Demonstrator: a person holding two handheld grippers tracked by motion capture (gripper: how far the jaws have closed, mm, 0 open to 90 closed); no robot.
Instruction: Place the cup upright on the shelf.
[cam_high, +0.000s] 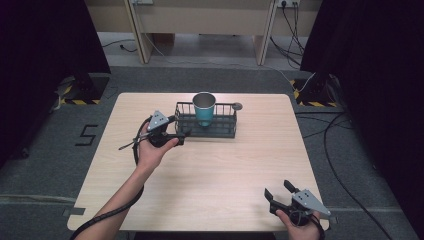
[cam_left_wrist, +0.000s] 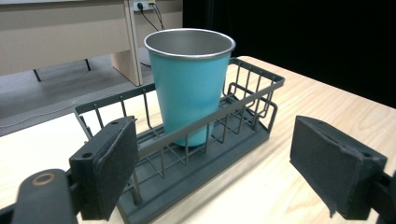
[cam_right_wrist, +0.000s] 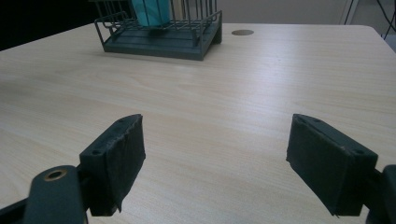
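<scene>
At the wire rack (cam_high: 206, 120), your left claw (cam_high: 186, 134) is gaping open toward the teal cup (cam_high: 204, 108). Your right claw (cam_high: 276, 195) is hovering open near the tabletop (cam_high: 220, 170) edge.

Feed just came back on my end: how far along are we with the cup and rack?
Done: teal cup stands upright inside the wire rack. In hand: nothing; left gripper, open, sits at the rack's end; right gripper, open, is near the table's front edge. Left: what follows isn't evident.

Each hand carries a black tool topped by a grey three-cornered plate: the left tool (cam_high: 175, 136) trails a ribbed black cable beside a bare forearm, and the right tool (cam_high: 278, 194) matches it. Both have squarish dark padded jaws and a brass-ringed hole behind the left-hand jaw.
</scene>
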